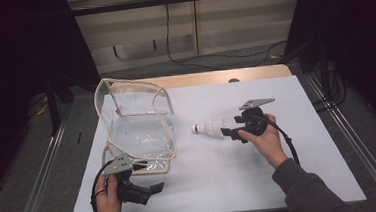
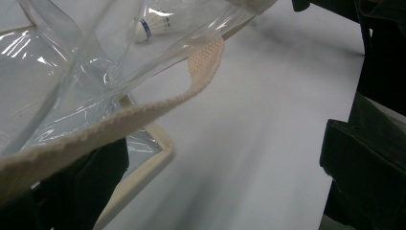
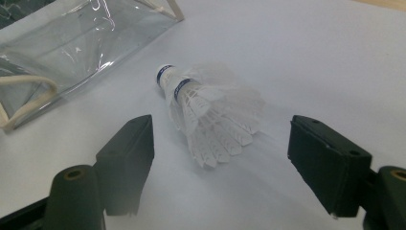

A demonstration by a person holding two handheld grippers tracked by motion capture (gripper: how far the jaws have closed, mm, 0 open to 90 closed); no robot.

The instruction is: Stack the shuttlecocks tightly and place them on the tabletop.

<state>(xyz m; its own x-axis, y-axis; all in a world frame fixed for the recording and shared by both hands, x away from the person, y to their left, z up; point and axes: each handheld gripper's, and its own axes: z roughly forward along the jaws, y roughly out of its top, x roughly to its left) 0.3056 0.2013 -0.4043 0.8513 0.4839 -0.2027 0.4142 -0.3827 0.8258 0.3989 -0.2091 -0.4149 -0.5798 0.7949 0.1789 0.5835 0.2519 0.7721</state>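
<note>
Right gripper view: shuttlecock [image 3: 210, 112] lying flat, cork end away, feathers between wide-open fingers [image 3: 129, 153].

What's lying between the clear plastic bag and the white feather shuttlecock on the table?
Nothing: in the high view, bare white tabletop separates the clear plastic bag from the white feather shuttlecock. The right gripper view shows the same gap.

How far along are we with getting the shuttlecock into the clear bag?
Done: the left tongs hold the clear bag by its strap, keeping it upright. In hand: the right tongs stand open around the shuttlecock, which lies on the white table outside the bag. Left: grip it and drop it in.
</note>
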